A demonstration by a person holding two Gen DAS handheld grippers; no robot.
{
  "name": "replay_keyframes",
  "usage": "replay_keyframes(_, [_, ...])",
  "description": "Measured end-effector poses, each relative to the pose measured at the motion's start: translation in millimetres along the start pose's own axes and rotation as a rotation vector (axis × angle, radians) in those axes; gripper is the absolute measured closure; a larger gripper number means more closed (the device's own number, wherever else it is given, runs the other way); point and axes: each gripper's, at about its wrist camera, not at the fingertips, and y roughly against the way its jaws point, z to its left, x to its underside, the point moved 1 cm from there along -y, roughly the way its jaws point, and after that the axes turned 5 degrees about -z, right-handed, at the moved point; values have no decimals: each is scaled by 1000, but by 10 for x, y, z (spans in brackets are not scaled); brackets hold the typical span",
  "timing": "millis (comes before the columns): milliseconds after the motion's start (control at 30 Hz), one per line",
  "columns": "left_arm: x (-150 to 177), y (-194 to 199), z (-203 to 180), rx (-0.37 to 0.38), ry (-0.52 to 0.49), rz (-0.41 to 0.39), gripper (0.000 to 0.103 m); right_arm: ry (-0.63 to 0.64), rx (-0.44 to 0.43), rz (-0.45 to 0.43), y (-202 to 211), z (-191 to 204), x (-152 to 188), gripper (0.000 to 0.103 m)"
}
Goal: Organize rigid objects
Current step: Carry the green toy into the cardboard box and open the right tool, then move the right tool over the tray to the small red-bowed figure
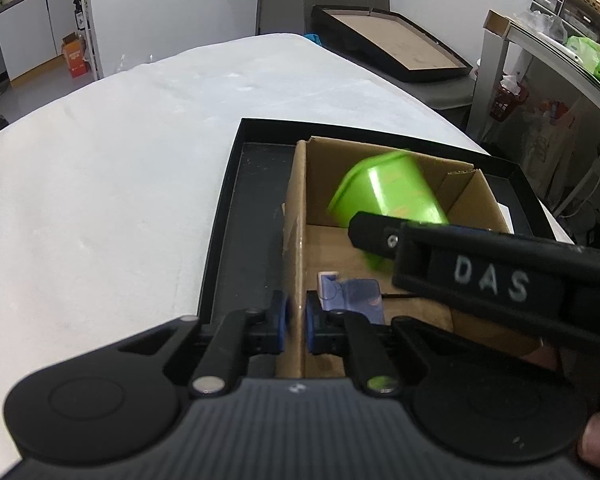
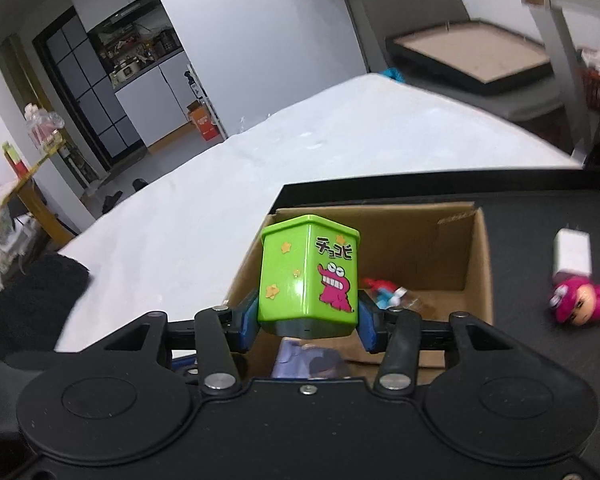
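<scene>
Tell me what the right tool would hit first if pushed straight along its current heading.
Probably the cardboard box: the right tool, carrying the green container, points down into it, likely meeting its floor or far wall; depth is unclear.

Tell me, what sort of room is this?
Probably a lived-in home, perhaps a dining area beside a kitchen: a table under a white cloth, a recessed shelf of pots and appliances, and a cluttered side table with small drawers and a basket.
</scene>
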Motion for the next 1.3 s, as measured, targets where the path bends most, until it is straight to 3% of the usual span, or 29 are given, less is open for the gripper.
replay_keyframes(233, [-27,-27,-27,-6,6,16,94,22,-16,-3,79,42,42,53])
replay_keyframes(633, [-41,-23,-129,-73,-43,51,90,51,81,-49,245,-10,12,53])
replay_keyframes(1000, [-87,32,-214,-132,-54,62,90,-3,191,-88,384,-361,-25,53])
replay_keyframes(1100, [-113,50,-260,-164,-63,64,86,-19,261,-88,401,-517,5,53])
replay_keyframes(1300, [-165,85,-311,-212,-79,49,66,-70,397,-88,449,-797,31,49])
